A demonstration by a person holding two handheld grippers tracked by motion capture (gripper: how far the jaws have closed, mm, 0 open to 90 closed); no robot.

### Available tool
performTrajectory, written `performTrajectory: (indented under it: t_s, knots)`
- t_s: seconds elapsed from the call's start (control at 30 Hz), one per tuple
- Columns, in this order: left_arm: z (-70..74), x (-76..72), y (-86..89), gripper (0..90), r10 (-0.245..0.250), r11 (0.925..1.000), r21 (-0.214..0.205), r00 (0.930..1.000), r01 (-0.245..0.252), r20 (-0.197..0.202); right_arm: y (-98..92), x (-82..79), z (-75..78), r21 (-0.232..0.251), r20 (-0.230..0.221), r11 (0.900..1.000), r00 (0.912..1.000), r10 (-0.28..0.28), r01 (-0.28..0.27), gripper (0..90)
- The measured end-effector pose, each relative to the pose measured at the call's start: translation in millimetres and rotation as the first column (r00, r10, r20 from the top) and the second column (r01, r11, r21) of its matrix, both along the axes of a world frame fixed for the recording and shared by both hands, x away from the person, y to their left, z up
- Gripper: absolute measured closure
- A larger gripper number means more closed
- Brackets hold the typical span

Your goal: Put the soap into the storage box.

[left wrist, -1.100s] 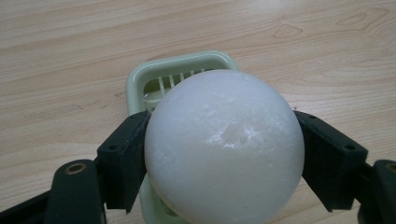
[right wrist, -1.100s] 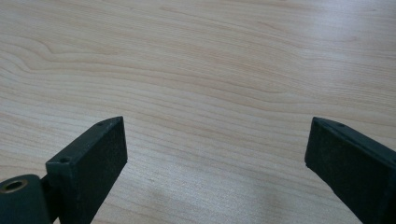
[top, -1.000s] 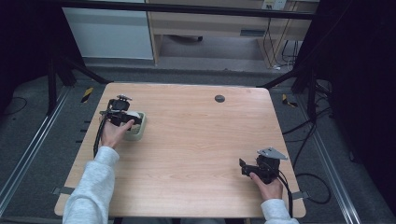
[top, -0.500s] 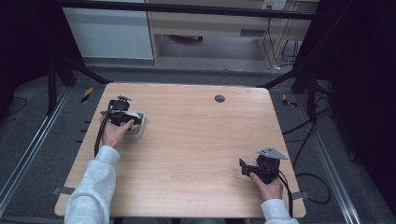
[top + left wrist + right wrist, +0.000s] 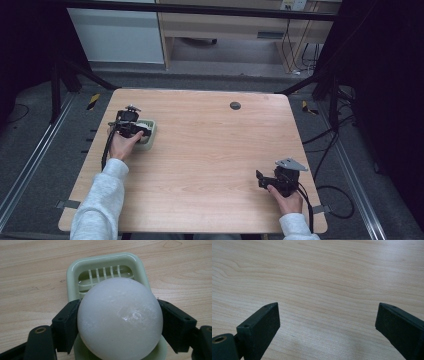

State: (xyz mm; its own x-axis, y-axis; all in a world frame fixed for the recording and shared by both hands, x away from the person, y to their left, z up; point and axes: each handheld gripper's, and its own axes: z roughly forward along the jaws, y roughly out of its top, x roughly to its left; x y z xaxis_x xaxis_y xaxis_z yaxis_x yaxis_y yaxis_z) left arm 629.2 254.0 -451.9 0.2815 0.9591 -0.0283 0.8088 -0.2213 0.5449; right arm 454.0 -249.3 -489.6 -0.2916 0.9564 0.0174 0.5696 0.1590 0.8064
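A white egg-like ball sits between the two black jaws of my left gripper, which is shut on it. Under and behind the ball lies a pale green slotted tray, a slicer-like dish with thin bars. From above, the left gripper is over that green tray at the table's left side. My right gripper rests near the table's front right, pointing left. Its jaws stand wide apart over bare wood, so the right gripper is open with nothing in it.
The wooden table has a small dark round cap near its far edge. Black frame bars and cables run around the table. A cabinet stands beyond the far edge.
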Motion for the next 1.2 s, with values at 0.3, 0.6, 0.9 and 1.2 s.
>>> performTrajectory:
  t_s: [0.3, 0.6, 0.9, 1.2]
  knots:
    - [-0.6, -1.1, 0.4, 23.8, 0.003, 1.0, -0.005, 1.0, -0.003, 0.008, 0.1, 0.0, 0.1, 0.004, -0.003, 1.0, 1.0, 0.002, -0.002, 6.0]
    - [4.3, -3.4, 1.9, 23.4, 0.016, 0.9997, -0.019, 0.9992, -0.015, 0.036, 0.1, -0.1, 0.1, 0.004, -0.003, 1.0, 1.0, 0.002, -0.002, 6.0]
    - [21.3, -16.0, 2.8, 22.8, -0.006, 0.9995, -0.032, 0.9966, 0.009, 0.082, 0.0, -0.1, 0.2, 0.004, -0.003, 1.0, 1.0, -0.001, 0.001, 6.0]
    - [43.9, -51.4, -10.3, 22.8, -0.083, 0.9947, -0.045, 0.9805, 0.093, 0.178, 0.1, -0.4, 0.1, 0.005, -0.005, 1.0, 1.0, -0.003, 0.003, 6.0]
